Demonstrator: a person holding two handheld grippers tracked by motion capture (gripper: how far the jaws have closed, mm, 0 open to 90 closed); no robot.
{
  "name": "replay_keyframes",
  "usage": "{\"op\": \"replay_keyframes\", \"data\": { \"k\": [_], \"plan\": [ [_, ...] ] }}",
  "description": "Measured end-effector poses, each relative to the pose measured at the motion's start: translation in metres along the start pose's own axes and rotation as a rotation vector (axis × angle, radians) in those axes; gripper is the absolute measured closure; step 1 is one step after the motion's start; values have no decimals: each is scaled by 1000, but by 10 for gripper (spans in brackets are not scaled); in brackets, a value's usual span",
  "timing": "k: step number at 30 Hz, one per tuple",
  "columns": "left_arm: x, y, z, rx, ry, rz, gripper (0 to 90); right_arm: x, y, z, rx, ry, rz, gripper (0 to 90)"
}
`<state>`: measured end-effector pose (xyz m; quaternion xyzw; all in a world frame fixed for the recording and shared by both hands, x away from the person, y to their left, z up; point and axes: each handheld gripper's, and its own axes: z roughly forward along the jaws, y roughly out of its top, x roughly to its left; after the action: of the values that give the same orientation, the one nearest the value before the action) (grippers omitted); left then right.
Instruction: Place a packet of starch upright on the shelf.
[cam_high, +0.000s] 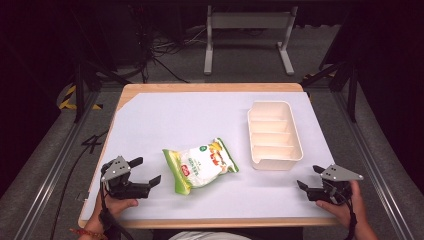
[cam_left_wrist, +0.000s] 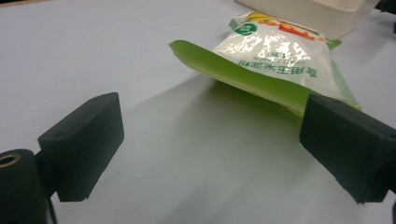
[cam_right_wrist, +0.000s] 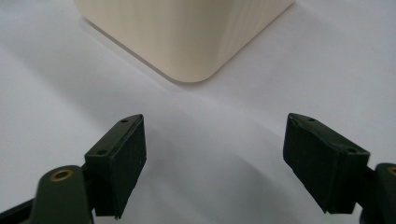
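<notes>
At the left edge of the counter (cam_high: 150, 115), the left tongs (cam_high: 148, 171) rest low near the front, spread wide and empty, their black jaws aimed at the snack bag (cam_high: 200, 165). In the left gripper view the left tongs (cam_left_wrist: 210, 140) frame bare white surface, with the snack bag (cam_left_wrist: 275, 65) just ahead and its green sealed edge lifted slightly toward them.

The bag lies flat in the middle of the counter, apart from both tongs and not touching the cream tray (cam_high: 274, 134) to its right. That tray has four empty compartments.

Farther right, the right tongs (cam_high: 307, 177) sit near the front corner, also wide open and holding nothing. In the right gripper view the right tongs (cam_right_wrist: 215, 163) point at a rounded corner of the tray (cam_right_wrist: 187, 32), near but not touching.

This looks like the approach step, before any grasp. The likely next move is for the left tongs to slide forward and close on the bag's green edge, which needs a low, level approach so the thin seal lands between the jaws.
</notes>
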<state>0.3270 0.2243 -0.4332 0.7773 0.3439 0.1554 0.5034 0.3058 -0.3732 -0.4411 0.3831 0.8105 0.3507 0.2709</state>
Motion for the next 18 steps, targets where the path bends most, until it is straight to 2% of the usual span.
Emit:
{"op": "replay_keyframes", "data": {
  "k": [2, 5, 10, 16, 17, 18],
  "plan": [
    [-5, 2, 1, -18, -34, -12, 99, 1, 0, 0, 2, -1, -4, 211],
    [-12, 7, 6, 4, -90, -30, 97, 1, 1, 0, 4, -5, -7, 211],
    [-19, 11, 19, 62, -120, -81, 95, 4, 3, 1, 9, -4, -21, 210],
    [-20, 21, 34, 71, -180, -123, 103, 4, 2, 3, 15, 2, -19, 210],
    [-20, 23, 37, 77, -175, -122, 107, 3, 2, 3, 18, 3, -18, 210],
    [-19, 25, 40, 60, -181, -137, 114, 3, 2, 3, 20, 6, -19, 210]
  ]
}}
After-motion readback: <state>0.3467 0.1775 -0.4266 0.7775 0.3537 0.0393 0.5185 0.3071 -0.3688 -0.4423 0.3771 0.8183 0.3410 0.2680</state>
